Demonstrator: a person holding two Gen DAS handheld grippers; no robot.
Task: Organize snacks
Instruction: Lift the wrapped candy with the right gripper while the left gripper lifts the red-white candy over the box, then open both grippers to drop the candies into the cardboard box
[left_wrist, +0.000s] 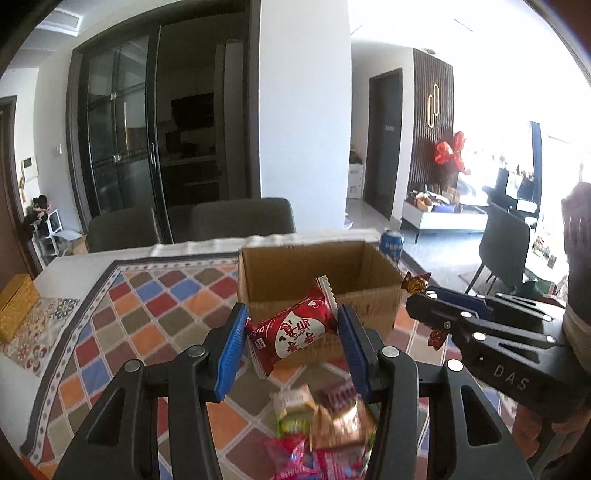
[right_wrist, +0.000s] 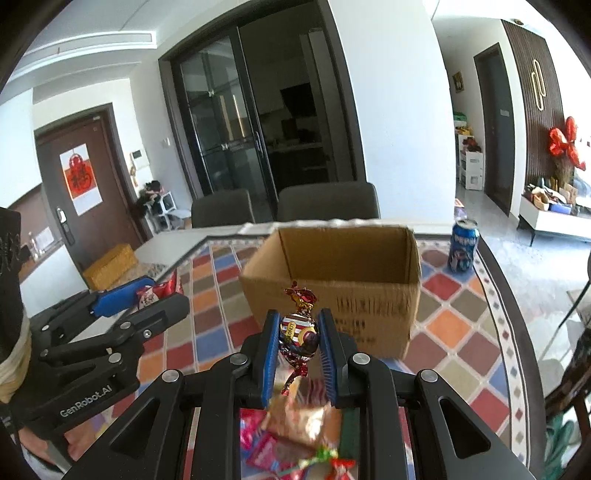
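The left claw (left_wrist: 291, 334) grips a red heart-printed snack packet (left_wrist: 291, 325) between its blue pads, lifted above the tabletop (left_wrist: 74, 264) just in front of the open cardboard box (left_wrist: 314, 266). The right claw (right_wrist: 298, 343) pinches a foil-wrapped coconut candy (right_wrist: 300, 332) by its round middle, twisted ends sticking out above and below, also near the box's front wall. A loose pile of wrapped snacks (right_wrist: 295, 432) lies on the checkered tablecloth (left_wrist: 147, 314) beneath both claws. A blue drink can (right_wrist: 462, 245) stands toward the tabletop's far right edge, beside the box.
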